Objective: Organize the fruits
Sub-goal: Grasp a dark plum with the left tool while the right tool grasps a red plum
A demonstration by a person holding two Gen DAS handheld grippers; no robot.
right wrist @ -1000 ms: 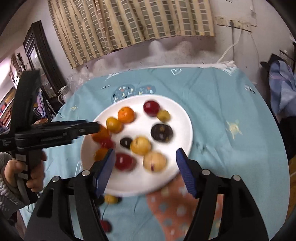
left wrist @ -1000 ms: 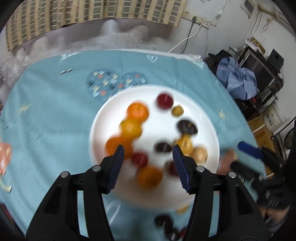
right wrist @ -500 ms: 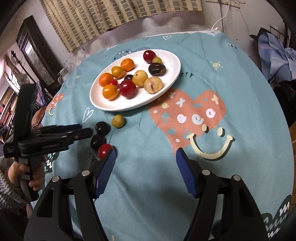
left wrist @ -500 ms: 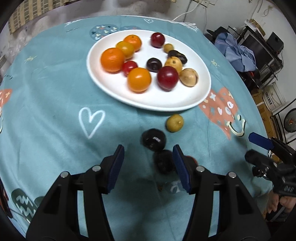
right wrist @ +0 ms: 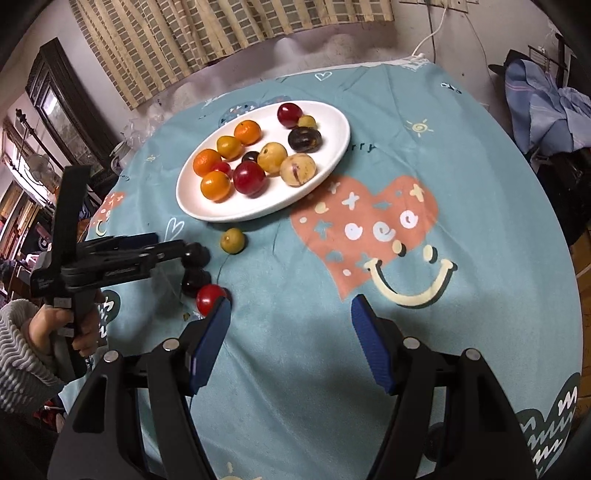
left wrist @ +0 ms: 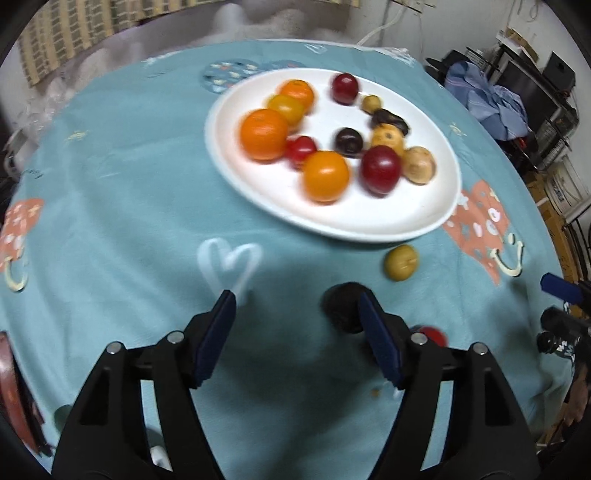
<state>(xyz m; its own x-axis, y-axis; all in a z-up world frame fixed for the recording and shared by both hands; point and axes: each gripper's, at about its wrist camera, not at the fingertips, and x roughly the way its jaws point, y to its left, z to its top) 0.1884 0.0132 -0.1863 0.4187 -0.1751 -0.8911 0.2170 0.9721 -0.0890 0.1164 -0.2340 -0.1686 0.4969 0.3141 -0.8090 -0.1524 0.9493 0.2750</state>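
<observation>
A white plate (right wrist: 328,155) holds several fruits: oranges, red and dark plums, yellow ones; it also shows in the left wrist view (left wrist: 424,218). On the cloth in front of it lie a yellow fruit (right wrist: 232,240) (left wrist: 400,262), two dark plums (right wrist: 195,254) (right wrist: 194,281) and a small red fruit (right wrist: 209,298) (left wrist: 433,335). My left gripper (left wrist: 297,332) (right wrist: 173,248) is open and empty; its right finger partly hides a dark plum (left wrist: 341,306). My right gripper (right wrist: 290,339) is open and empty, above the cloth near the red fruit.
The round table has a teal cloth (right wrist: 461,184) with heart and smiley prints. A blue garment (right wrist: 539,99) lies on furniture to the right. A wall with a checked curtain (right wrist: 221,33) stands behind the table. A dark cabinet (right wrist: 62,103) is at the left.
The left gripper has come in lower and closer to the loose dark plums. The right gripper has pulled in a little toward the red fruit. Both stay open.
</observation>
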